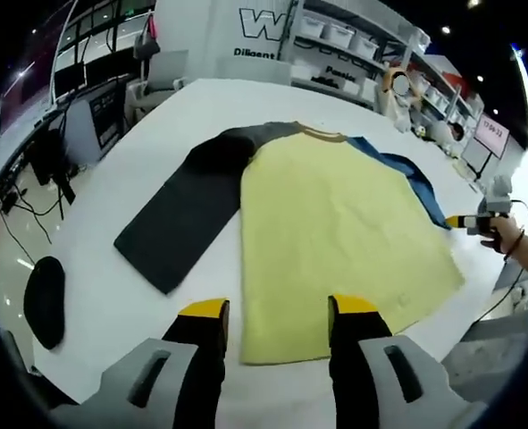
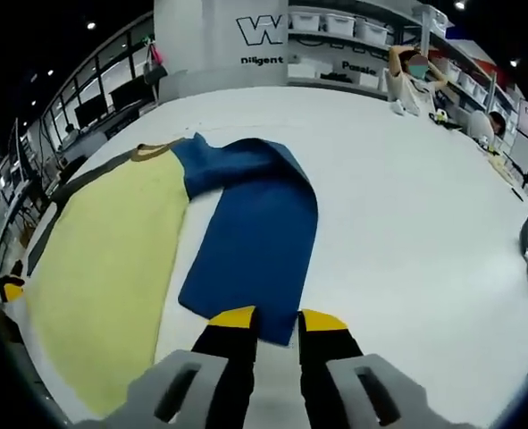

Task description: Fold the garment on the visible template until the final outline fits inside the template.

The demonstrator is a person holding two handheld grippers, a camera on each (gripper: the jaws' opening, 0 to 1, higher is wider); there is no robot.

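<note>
In the left gripper view the left gripper is hovering at the near hem of the garment, its two yellow-tipped jaws standing well apart with nothing between them; the hem edge is lying in the gap just beyond the tips. Ahead of the jaws the pale yellow body of the garment is spreading flat on the white table, the brown collar sitting at its far end. To the left of the jaws the dark grey sleeve is stretching out diagonally, flat on the table. To the right, the blue sleeve is running along the far edge of the yellow panel, and past it a person's hand is holding the right gripper at that sleeve's end. Far to the left a black oval object is lying near the table edge.

In the right gripper view the right gripper is sitting at the cuff end of the blue sleeve, its yellow tips slightly apart; the cuff edge is lying right at the tips, and I cannot tell whether the cloth is being pinched. Beyond the jaws the sleeve is lying flat, bending toward the collar. To the left the yellow body is spreading out. Far back on the right, a person is standing by shelves
</note>
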